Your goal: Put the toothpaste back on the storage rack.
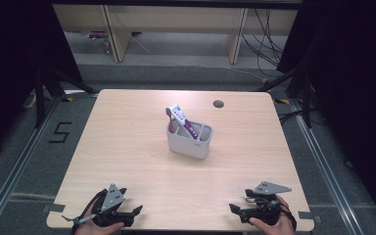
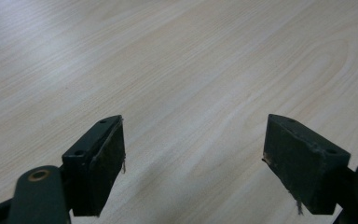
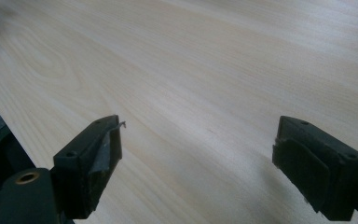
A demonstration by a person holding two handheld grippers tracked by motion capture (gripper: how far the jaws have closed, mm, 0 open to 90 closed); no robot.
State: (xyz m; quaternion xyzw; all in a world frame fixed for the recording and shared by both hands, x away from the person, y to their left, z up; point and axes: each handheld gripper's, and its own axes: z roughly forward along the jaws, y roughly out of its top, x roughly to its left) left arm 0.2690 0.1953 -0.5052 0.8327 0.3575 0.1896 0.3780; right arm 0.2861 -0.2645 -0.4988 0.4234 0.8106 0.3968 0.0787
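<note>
A pale grey divided holder [image 1: 190, 140] stands near the middle of the wooden table [image 1: 127, 147]. A purple toothbrush [image 1: 182, 122] and a white tube [image 1: 178, 113] lean out of it to the left. My left gripper [image 1: 136, 210] rests low at the table's near left edge, held by a hand, its jaws wide apart over bare wood [image 2: 193, 140]. My right gripper [image 1: 234, 209] lies at the near right edge, also open with nothing between its jaws [image 3: 198, 154]. Both are far from the holder.
A round cable hole [image 1: 219, 104] sits in the table's far right part. Dark floor with metal rails surrounds the table; wooden furniture legs and cables stand beyond the far edge. The table's edge [image 3: 0, 116] lies close to the right gripper's left jaw.
</note>
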